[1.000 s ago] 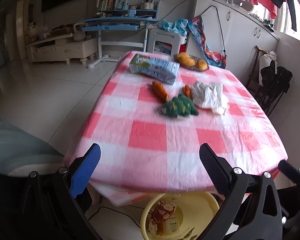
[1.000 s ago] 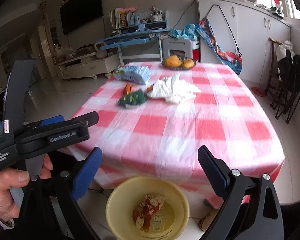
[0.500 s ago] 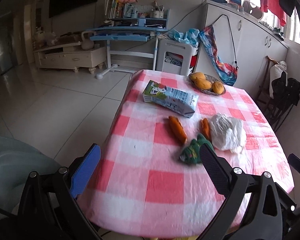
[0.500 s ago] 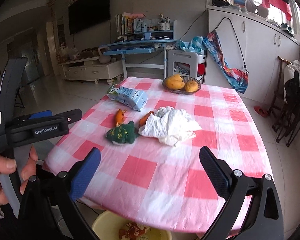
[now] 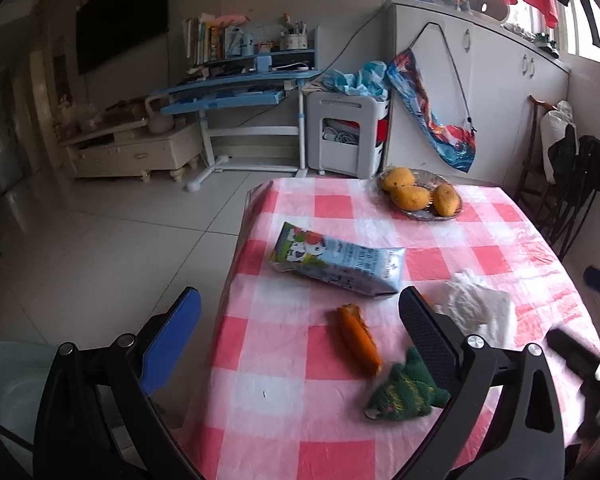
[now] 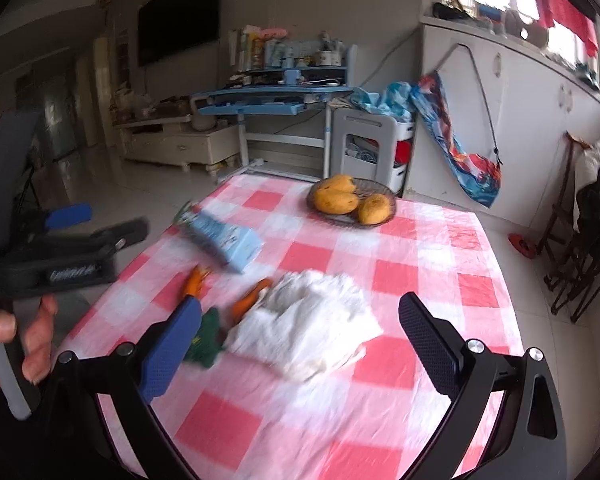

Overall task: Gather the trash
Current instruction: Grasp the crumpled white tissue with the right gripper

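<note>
Both my left tool (image 5: 296, 334) and right tool (image 6: 300, 338) gape wide, holding nothing. The milk carton (image 5: 338, 264) lies mid-frame on the table (image 5: 284, 384); the white crumpled bag (image 6: 306, 334) lies at lower centre.

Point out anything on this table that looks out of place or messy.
A milk carton lies tipped on its side, a crumpled white wrapper sits mid-table, and orange peel scraps lie loose on the checked tablecloth.
</note>
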`<state>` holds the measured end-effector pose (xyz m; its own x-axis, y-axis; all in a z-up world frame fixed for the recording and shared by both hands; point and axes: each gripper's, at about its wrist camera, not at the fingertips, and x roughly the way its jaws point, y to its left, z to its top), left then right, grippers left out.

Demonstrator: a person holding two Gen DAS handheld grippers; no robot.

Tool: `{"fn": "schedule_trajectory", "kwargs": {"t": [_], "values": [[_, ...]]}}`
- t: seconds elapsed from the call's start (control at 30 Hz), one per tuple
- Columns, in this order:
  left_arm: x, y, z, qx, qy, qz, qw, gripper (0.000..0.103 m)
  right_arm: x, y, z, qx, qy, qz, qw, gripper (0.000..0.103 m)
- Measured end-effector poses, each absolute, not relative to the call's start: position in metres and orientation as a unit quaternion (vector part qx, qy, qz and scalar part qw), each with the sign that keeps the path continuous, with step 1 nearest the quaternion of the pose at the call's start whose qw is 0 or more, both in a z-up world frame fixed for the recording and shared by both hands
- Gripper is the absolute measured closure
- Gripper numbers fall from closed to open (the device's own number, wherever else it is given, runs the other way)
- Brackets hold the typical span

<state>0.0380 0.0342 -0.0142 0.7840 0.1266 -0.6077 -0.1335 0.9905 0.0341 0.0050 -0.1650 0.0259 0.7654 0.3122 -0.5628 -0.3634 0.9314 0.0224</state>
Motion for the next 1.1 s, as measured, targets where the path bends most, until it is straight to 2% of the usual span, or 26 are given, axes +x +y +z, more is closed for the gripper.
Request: {"fn": "schedule_trajectory", "kwargs": {"t": [0.13,0.37,0.57,0.63,0.67,0.73,0.77,0.83,0.87,0.93,0.97,1.0,1.1], "values": [[0.049,0.043,-0.038,-0.038,0.370,0.077,0.925,0.007,0.017,-0.171,0.016,-0.013,0.325,0.173,0.930,0.008],[0.048,0.040,-0.038,-0.035,0.374,0.074,0.924,0.007,0.013,-0.138,-0.005,-0.098,0.351,0.189,0.912,0.008],[0.051,0.044,-0.040,-0.043,0.384,0.074,0.920,0.007,0.029,-0.139,-0.020,-0.107,0.377,0.185,0.901,0.009],[0.052,0.045,-0.041,-0.043,0.385,0.076,0.919,0.007,0.035,-0.137,-0.023,-0.105,0.385,0.190,0.897,0.015],[0.052,0.045,-0.042,-0.042,0.388,0.076,0.918,0.007,0.038,-0.134,-0.025,-0.112,0.388,0.192,0.894,0.021],[0.054,0.047,-0.046,-0.044,0.395,0.077,0.914,0.007,0.047,-0.131,-0.029,-0.115,0.400,0.197,0.888,0.035],[0.056,0.048,-0.047,-0.047,0.397,0.078,0.913,0.007,0.052,-0.131,-0.031,-0.112,0.408,0.198,0.884,0.046],[0.058,0.053,-0.050,-0.056,0.405,0.081,0.909,0.007,0.057,-0.134,-0.030,-0.091,0.413,0.202,0.883,0.056],[0.060,0.055,-0.052,-0.062,0.408,0.083,0.907,0.007,0.058,-0.138,-0.027,-0.076,0.412,0.208,0.884,0.068],[0.062,0.060,-0.054,-0.073,0.414,0.087,0.903,0.007,0.059,-0.144,-0.020,-0.054,0.405,0.211,0.888,0.079],[0.064,0.062,-0.056,-0.078,0.416,0.089,0.901,0.007,0.059,-0.148,-0.017,-0.040,0.402,0.213,0.890,0.089],[0.064,0.062,-0.057,-0.080,0.417,0.090,0.901,0.007,0.059,-0.150,-0.015,-0.030,0.399,0.213,0.891,0.095],[0.066,0.062,-0.060,-0.082,0.421,0.093,0.899,0.007,0.058,-0.166,-0.003,0.014,0.380,0.213,0.900,0.098]]}}
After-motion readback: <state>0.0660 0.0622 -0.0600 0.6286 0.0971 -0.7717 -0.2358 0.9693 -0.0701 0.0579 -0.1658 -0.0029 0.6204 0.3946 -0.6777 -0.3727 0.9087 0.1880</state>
